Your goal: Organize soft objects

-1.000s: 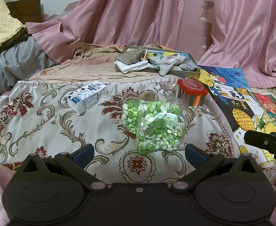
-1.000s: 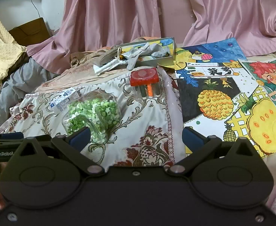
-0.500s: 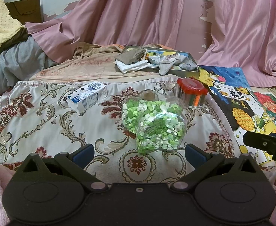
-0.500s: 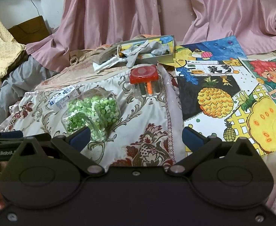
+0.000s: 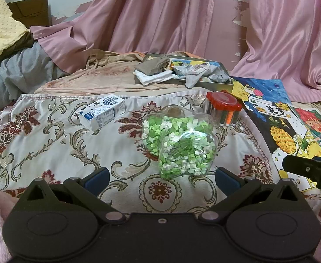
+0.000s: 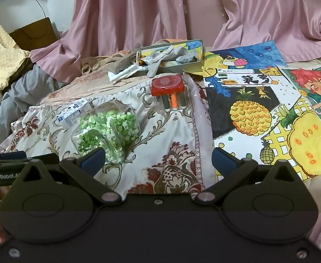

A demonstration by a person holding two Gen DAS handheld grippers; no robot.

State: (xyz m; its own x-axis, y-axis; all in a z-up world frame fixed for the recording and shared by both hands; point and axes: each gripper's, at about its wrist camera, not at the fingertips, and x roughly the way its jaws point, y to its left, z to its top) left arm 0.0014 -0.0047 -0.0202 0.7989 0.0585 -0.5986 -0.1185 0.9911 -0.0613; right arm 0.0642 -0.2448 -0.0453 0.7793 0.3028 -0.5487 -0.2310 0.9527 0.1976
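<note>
A shallow grey tray (image 5: 213, 82) (image 6: 178, 66) at the back holds crumpled grey socks (image 5: 200, 72) (image 6: 160, 59). A brown-grey sock (image 5: 154, 65) and a white cloth (image 5: 154, 77) (image 6: 123, 73) hang over its left edge. My left gripper (image 5: 160, 178) is open and empty, low over the patterned cloth, just before a clear jar of green bits (image 5: 178, 144). My right gripper (image 6: 158, 162) is open and empty, to the right of that jar (image 6: 105, 131). Both are far from the tray.
A red-lidded marker jar (image 5: 224, 109) (image 6: 168, 94) stands near the tray. A small milk carton (image 5: 101, 115) (image 6: 73, 112) lies left. Colourful drawings (image 6: 259, 100) cover the right side. Pink curtains (image 5: 160, 17) hang behind; grey and yellow fabrics (image 5: 11, 70) pile at left.
The right gripper has risen and drifted slightly, so the scene sits a little lower in its view. The left gripper has stayed nearly still. Both stay open.
</note>
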